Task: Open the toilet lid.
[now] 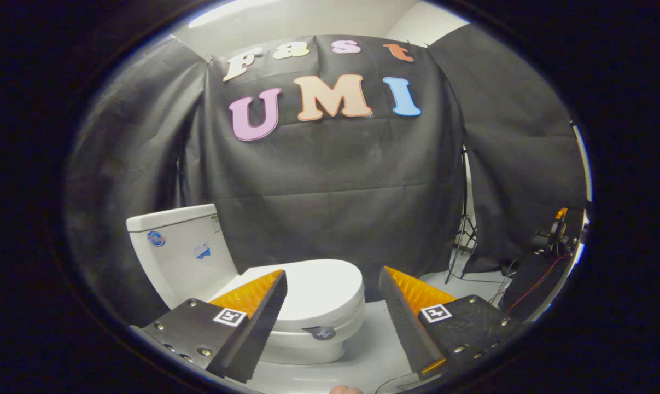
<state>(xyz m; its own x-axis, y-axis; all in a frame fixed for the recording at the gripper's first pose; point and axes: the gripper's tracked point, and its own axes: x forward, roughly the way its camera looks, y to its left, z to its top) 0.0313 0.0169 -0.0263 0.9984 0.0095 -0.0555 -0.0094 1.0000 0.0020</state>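
A white toilet stands ahead on the pale floor, its tank (179, 251) to the left against the black cloth. The white lid (321, 290) lies flat and closed over the bowl, with its rounded front edge pointing right. A small dark round tag (323, 332) sits on the bowl's side below the lid. My gripper (332, 282) is open, held above and in front of the toilet. The lid's front half shows in the gap between the fingers, and the left finger (264, 309) overlaps its rear part. Nothing is held.
Black cloth walls close the booth behind and to both sides. A tripod stand (463, 230) rises at the right gap in the cloth. Dark gear with red and black cables (537, 273) lies at the far right. Pale floor (373, 334) spreads right of the bowl.
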